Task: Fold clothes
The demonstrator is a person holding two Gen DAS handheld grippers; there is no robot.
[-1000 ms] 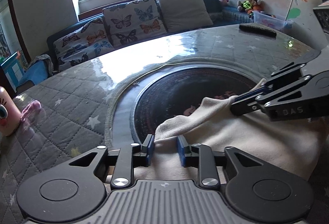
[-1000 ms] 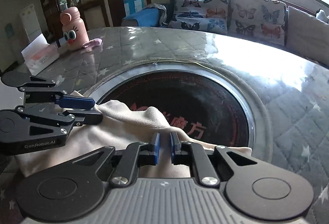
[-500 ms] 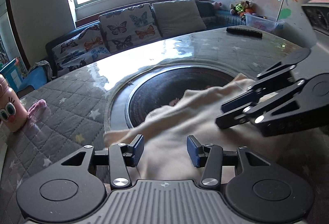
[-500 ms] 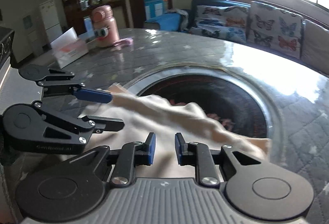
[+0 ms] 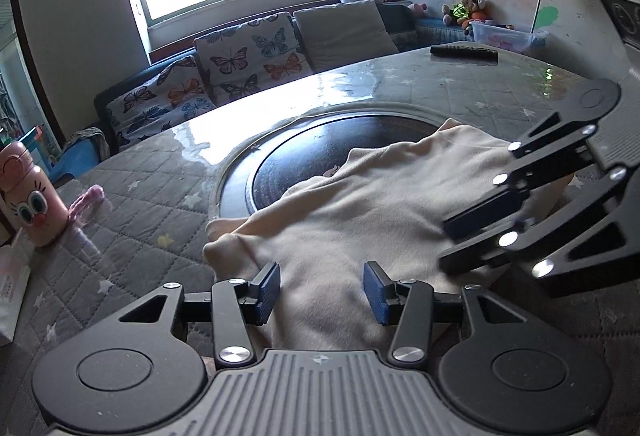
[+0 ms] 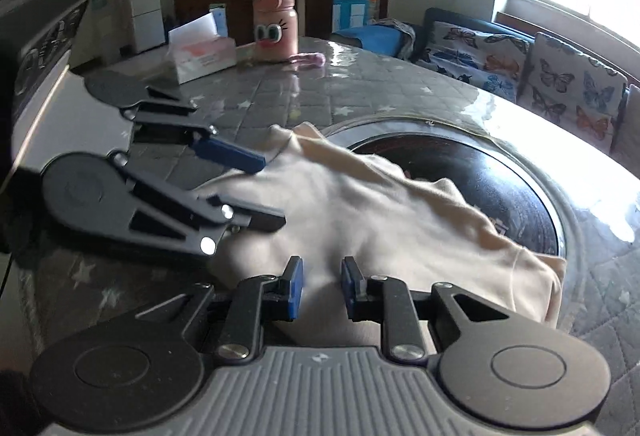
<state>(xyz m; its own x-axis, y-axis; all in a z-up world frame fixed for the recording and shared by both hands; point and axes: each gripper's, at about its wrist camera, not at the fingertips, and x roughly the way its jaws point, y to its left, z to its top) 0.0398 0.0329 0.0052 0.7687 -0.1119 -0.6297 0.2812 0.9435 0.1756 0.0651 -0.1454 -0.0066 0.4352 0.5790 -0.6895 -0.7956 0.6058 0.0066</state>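
Note:
A cream garment [image 5: 360, 204] lies folded and rumpled on the grey quilted table, partly over the dark round inset [image 5: 320, 152]; it also shows in the right wrist view [image 6: 380, 212]. My left gripper [image 5: 322, 290] is open and empty just above the garment's near edge; it also shows in the right wrist view [image 6: 264, 192]. My right gripper [image 6: 320, 288] is open and empty over the garment's near side; it also shows at the right of the left wrist view [image 5: 448, 244].
A pink bottle [image 6: 276, 24] with cartoon eyes, a pink strap [image 6: 308, 58] and a tissue box [image 6: 202, 52] stand at the table's far left. A black remote [image 5: 464, 54] lies at the far edge. A sofa with butterfly cushions [image 5: 256, 52] stands behind the table.
Both grippers let go of the garment, opened and pulled back towards me. The garment dropped flat onto the table.

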